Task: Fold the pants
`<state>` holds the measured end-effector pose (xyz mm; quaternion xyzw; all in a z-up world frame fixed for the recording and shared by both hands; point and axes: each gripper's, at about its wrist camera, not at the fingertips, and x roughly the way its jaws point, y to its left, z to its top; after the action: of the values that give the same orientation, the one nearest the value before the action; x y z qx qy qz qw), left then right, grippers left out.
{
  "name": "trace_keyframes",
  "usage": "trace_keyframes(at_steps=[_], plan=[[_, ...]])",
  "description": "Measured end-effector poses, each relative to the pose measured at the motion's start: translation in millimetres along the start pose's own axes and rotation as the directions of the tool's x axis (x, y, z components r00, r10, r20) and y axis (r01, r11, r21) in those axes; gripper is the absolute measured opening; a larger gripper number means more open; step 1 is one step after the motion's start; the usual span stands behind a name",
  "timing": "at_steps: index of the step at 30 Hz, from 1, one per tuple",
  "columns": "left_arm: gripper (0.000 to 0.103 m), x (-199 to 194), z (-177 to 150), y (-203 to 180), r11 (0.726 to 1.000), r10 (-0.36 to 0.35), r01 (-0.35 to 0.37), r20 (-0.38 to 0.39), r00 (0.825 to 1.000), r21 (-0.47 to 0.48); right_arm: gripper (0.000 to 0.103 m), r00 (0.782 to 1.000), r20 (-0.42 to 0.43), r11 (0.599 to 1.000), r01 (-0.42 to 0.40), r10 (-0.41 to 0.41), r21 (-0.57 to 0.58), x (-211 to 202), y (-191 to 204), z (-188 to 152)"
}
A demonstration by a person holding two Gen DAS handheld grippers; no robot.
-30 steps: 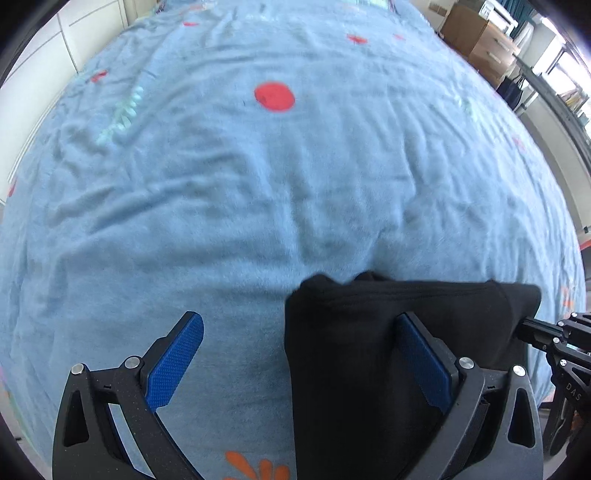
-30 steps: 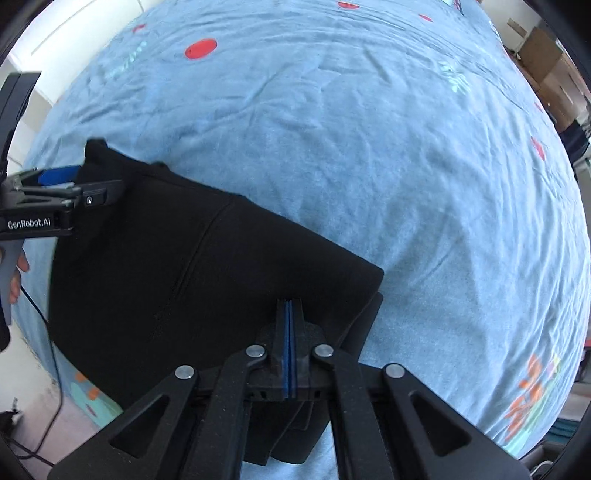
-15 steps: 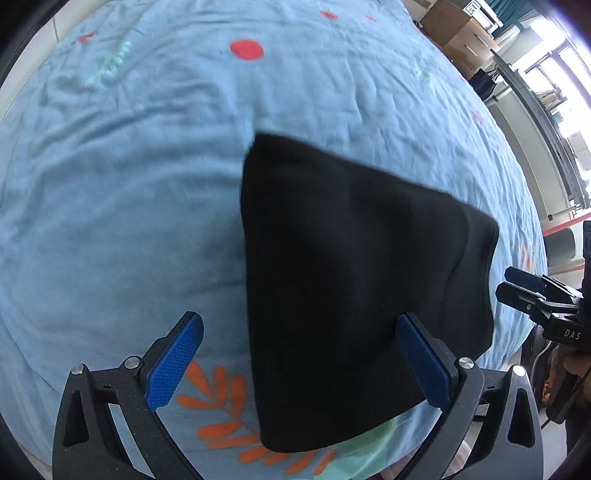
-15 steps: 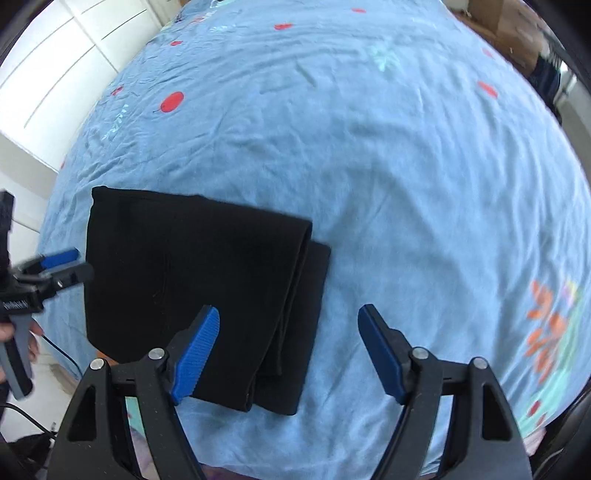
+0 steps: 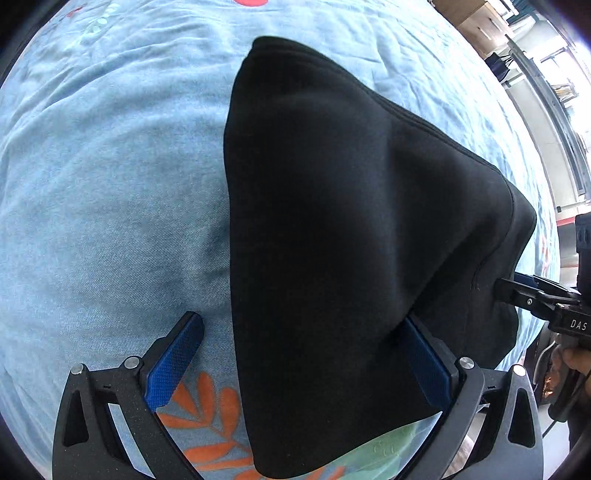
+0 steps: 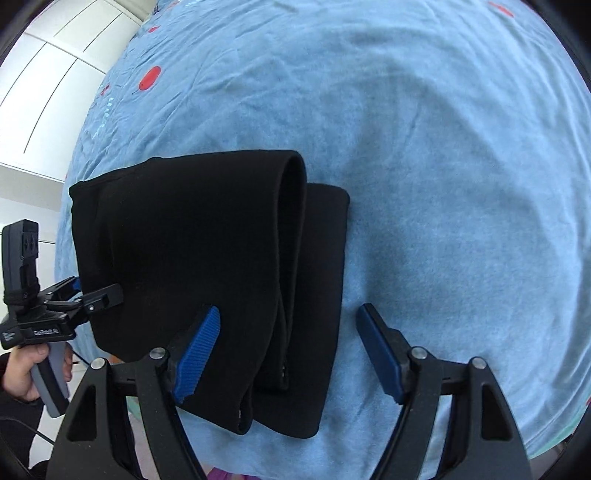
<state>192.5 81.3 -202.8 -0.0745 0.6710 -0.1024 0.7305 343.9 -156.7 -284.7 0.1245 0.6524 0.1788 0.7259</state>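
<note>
The black pants (image 5: 332, 229) lie folded in a thick stack on the blue bed cover (image 5: 110, 166); in the right wrist view the pants (image 6: 207, 258) show stacked layers with a rounded fold at the right. My left gripper (image 5: 303, 365) is open, its jaws straddling the near left edge of the stack. My right gripper (image 6: 288, 350) is open over the near right end of the stack, touching nothing. Each gripper shows in the other's view: the right one (image 5: 535, 295) at the stack's right edge, the left one (image 6: 96, 295) at its left edge.
The blue cover (image 6: 443, 147) has red dots and orange leaf prints (image 5: 207, 402). White cupboards (image 6: 44, 92) stand to the left, cardboard boxes (image 5: 476, 18) and shelving to the right. The bed's edge runs just below both grippers.
The right gripper opened and let go of the pants, then pulled back. Both grippers then moved in closer to the folded stack, which lies still on the bed.
</note>
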Motion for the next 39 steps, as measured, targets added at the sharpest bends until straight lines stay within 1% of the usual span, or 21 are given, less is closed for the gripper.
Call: trace_keyframes(at_steps=[1,2,3,4,5,6,7,9,11,12,14,15,17,19,22,26,30,31,34,37,39], plan=[[0.101,0.6,2.4,0.0,1.0,-0.005,0.005,-0.009,1.0,-0.003,0.07,1.0,-0.01,1.0,-0.018,0.018,-0.004,2.5,0.3,1.8],[0.098,0.4,4.3,-0.6,1.0,-0.017,0.017,-0.014,1.0,-0.001,0.065,0.999,-0.016,0.999,-0.036,0.036,-0.013,2.8,2.6,3.9],[0.086,-1.3,5.2,-1.0,0.999,-0.042,0.042,-0.017,0.999,0.005,0.06,0.999,-0.021,0.999,-0.031,0.03,-0.024,1.9,3.7,4.1],[0.062,-5.0,5.2,-1.8,0.997,-0.072,0.072,-0.015,0.997,0.012,0.051,0.999,-0.025,0.999,-0.03,0.029,-0.034,0.8,6.0,4.5],[0.054,-9.6,5.2,-3.1,0.994,-0.103,0.104,-0.017,0.995,0.016,0.044,0.999,-0.027,0.999,-0.028,0.027,-0.037,0.1,8.9,5.3],[0.046,-13.8,4.4,-4.7,0.995,-0.095,0.096,-0.02,0.995,0.015,0.043,1.0,-0.025,0.999,-0.018,0.017,-0.045,-0.3,13.1,5.9],[0.04,-17.0,3.4,-6.7,0.996,-0.091,0.092,-0.02,0.996,0.02,0.039,1.0,-0.02,0.998,0.001,-0.002,-0.063,-2.1,18.8,5.2],[0.037,-19.9,4.6,-11.7,0.997,-0.072,0.073,-0.015,0.997,0.032,0.034,0.999,-0.007,0.995,0.038,-0.039,-0.097,-5.1,30.0,4.2],[0.03,-23.3,5.7,-15.8,0.996,-0.082,0.082,-0.012,0.997,0.035,0.028,0.998,0.024,0.989,0.064,-0.062,-0.133,-7.8,43.6,3.1],[0.026,-26.1,6.3,-17.8,0.995,-0.088,0.088,-0.011,0.996,0.041,0.026,0.998,0.032,0.988,0.064,-0.06,-0.14,-9.6,45.7,1.6],[0.023,-31.5,6.3,-21.2,0.995,-0.074,0.074,-0.006,0.997,0.064,0.02,0.997,0.05,0.988,0.058,-0.051,-0.146,-10.0,54.2,1.0],[0.022,-33.3,7.1,-24.2,0.995,-0.065,0.065,-0.003,0.998,0.076,0.018,0.997,0.057,0.987,0.058,-0.05,-0.149,-11.9,56.6,0.6],[0.02,-36.8,9.3,-26.4,0.995,-0.064,0.064,-0.002,0.998,0.078,0.014,0.996,0.075,0.985,0.059,-0.048,-0.162,-21.1,57.9,-2.4],[0.019,-43.2,10.7,-30.2,0.995,-0.071,0.07,0.009,0.997,0.074,0.012,0.995,0.091,0.984,0.06,-0.045,-0.165,-29.3,60.5,-2.1],[0.018,-54.8,23.2,-40.5,0.994,-0.076,0.074,0.025,0.997,0.087,0.009,0.993,0.115,0.983,0.047,-0.027,-0.177,-43.5,63.5,2.1],[0.018,-74.0,49.3,-50.3,0.992,-0.061,0.053,0.065,0.996,0.117,0.008,0.987,0.161,0.977,0.05,-0.016,-0.209,-63.5,76.5,19.6],[0.018,-99.5,89.1,-51.4,0.993,-0.05,0.034,0.141,0.989,0.112,0.008,0.975,0.221,0.97,0.056,-0.003,-0.236,-82.0,87.7,53.7],[0.018,-105.1,91.6,-50.5,0.993,-0.049,0.031,0.156,0.987,0.115,0.008,0.973,0.232,0.968,0.059,0.0,-0.244,-84.8,91.0,62.2],[0.018,-113.8,126.2,-52.1,0.993,-0.03,0.006,0.195,0.98,0.12,0.008,0.963,0.271,0.96,0.074,0.002,-0.27,-93.5,100.9,94.8],[0.018,-105.4,161.8,-48.3,0.992,0.006,-0.033,0.22,0.976,0.12,0.007,0.956,0.292,0.955,0.095,-0.01,-0.279,-87.2,107.9,132.4],[0.018,-89.7,179.1,-41.3,0.994,0.02,-0.043,0.221,0.975,0.101,0.008,0.957,0.288,0.956,0.095,-0.012,-0.276,-76.8,109.1,155.6]])
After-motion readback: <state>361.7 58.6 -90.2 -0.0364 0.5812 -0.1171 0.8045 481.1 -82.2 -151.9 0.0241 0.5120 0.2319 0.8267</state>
